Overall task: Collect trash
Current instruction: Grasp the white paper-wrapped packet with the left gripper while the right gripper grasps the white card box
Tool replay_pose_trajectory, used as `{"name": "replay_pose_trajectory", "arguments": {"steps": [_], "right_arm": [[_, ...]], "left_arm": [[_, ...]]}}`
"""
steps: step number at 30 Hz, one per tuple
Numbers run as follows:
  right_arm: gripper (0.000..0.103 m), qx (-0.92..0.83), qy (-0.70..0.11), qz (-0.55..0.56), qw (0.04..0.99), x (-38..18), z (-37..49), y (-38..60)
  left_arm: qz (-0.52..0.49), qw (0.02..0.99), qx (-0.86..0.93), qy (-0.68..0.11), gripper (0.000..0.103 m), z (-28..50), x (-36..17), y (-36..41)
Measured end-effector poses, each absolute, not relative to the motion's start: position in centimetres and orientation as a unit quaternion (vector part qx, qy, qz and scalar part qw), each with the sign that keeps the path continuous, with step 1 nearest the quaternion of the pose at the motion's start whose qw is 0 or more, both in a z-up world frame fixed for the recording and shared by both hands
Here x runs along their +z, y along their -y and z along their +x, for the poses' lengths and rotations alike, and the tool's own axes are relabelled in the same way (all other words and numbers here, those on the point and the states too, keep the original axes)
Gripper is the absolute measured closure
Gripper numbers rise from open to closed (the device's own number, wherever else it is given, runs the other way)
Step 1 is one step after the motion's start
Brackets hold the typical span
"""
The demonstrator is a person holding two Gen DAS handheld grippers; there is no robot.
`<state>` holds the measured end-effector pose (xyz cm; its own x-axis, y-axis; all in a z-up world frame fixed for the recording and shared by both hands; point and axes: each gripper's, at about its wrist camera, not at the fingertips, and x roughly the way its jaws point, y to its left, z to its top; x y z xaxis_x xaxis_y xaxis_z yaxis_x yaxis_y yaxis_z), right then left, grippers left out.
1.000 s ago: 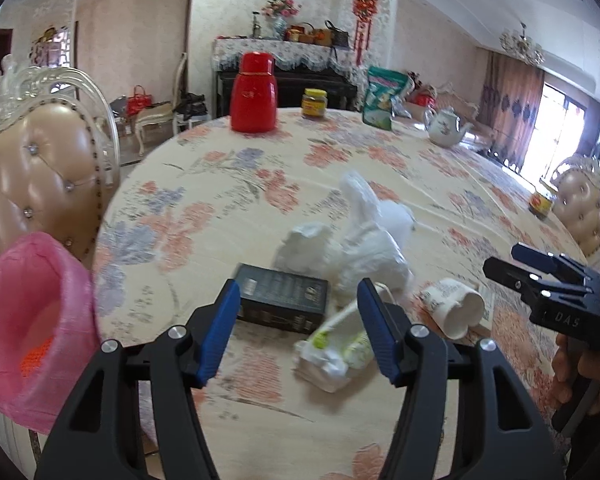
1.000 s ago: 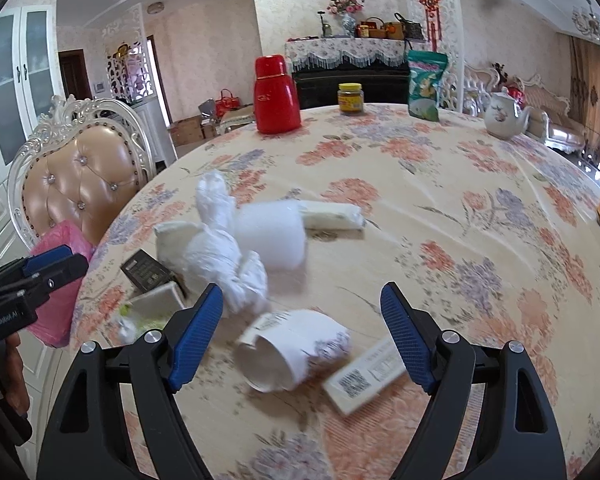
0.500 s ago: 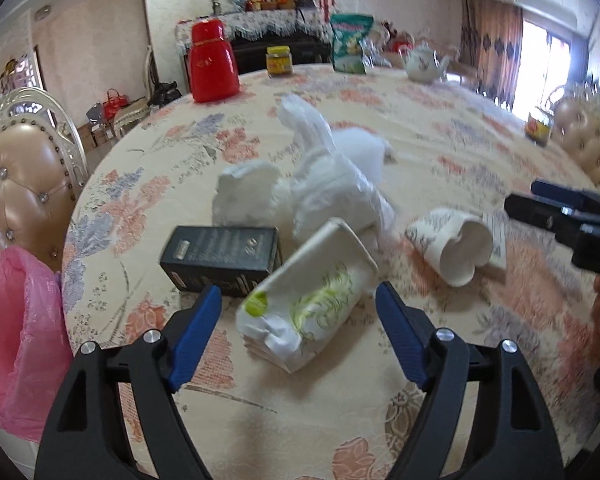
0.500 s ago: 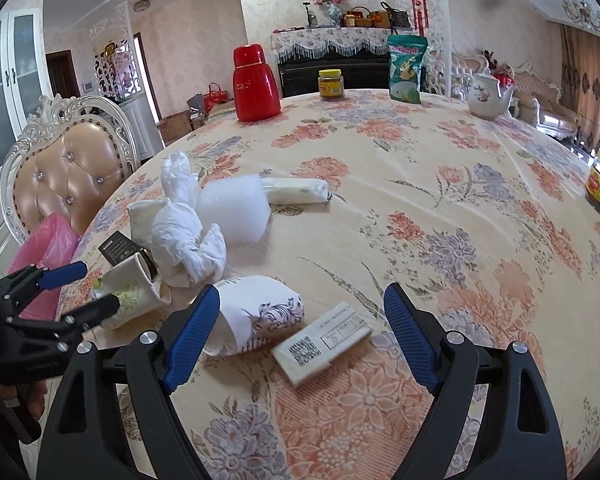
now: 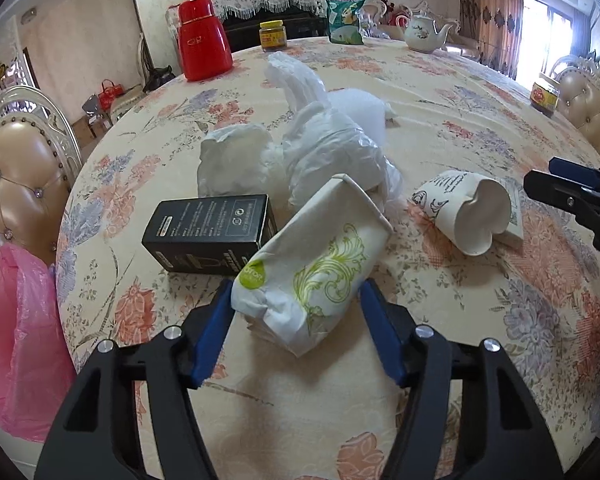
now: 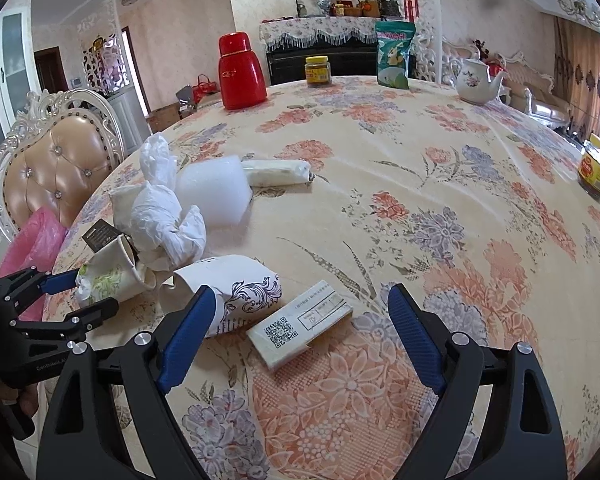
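Left gripper [image 5: 296, 320] jaws closing around the green-patterned paper bag [image 5: 316, 268] beside the black box [image 5: 208, 232], right gripper [image 6: 300, 320] opening, empty; soft bag may be crushed and slipped

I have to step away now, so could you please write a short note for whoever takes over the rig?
Left gripper: jaws closing around the near end of the crushed green-print paper cup; I cannot tell if the pads press yet.
Right gripper: jaws opening, nothing gripped; the small QR-code box and the flattened black-print cup lie between them.
On the table: black box, white plastic bag, foam block, rolled wrapper.
Pink bag hangs at the table's edge.
Done: no trash seen bagged.
Left: everything.
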<state>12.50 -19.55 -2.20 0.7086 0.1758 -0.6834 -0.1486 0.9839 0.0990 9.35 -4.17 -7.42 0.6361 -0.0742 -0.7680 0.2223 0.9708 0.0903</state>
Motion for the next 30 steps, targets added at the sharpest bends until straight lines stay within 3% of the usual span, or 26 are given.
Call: {"name": "replay_pose_trajectory", "arguments": {"steps": [3, 5, 6, 14, 15, 17, 19, 25, 30], "right_arm": [[0.02, 0.087, -0.375, 0.016, 0.923, -2.4, 12.5, 19.5], [0.02, 0.085, -0.378, 0.016, 0.922, -2.6, 12.6, 19.4], [0.02, 0.083, -0.38, 0.015, 0.921, -2.6, 12.6, 19.4], [0.02, 0.07, -0.396, 0.006, 0.915, -3.4, 13.0, 19.3], [0.02, 0.069, -0.4, 0.007, 0.914, -3.5, 13.1, 19.3], [0.02, 0.07, -0.405, 0.006, 0.912, -3.8, 13.3, 19.1], [0.023, 0.07, -0.41, 0.003, 0.909, -4.1, 13.5, 19.0], [0.031, 0.069, -0.423, 0.004, 0.903, -4.7, 14.1, 18.8], [0.032, 0.068, -0.43, 0.003, 0.9, -4.9, 14.5, 18.6]], "left_arm": [[0.089, 0.899, -0.082, -0.421, 0.047, 9.3, -7.4, 4.2], [0.082, 0.898, -0.09, -0.423, 0.062, 9.2, -7.2, 4.0], [0.076, 0.897, -0.094, -0.425, 0.078, 9.3, -7.1, 3.9], [0.06, 0.894, -0.11, -0.431, 0.08, 9.2, -7.3, 3.9], [0.06, 0.894, -0.112, -0.429, 0.079, 9.1, -7.2, 4.0], [0.057, 0.896, -0.117, -0.424, 0.069, 9.0, -6.9, 4.0], [0.057, 0.898, -0.118, -0.42, 0.05, 8.9, -6.7, 4.1], [0.058, 0.905, -0.113, -0.405, 0.042, 9.0, -6.2, 4.0], [0.068, 0.911, -0.117, -0.39, 0.037, 9.7, -5.5, 4.1]]}}
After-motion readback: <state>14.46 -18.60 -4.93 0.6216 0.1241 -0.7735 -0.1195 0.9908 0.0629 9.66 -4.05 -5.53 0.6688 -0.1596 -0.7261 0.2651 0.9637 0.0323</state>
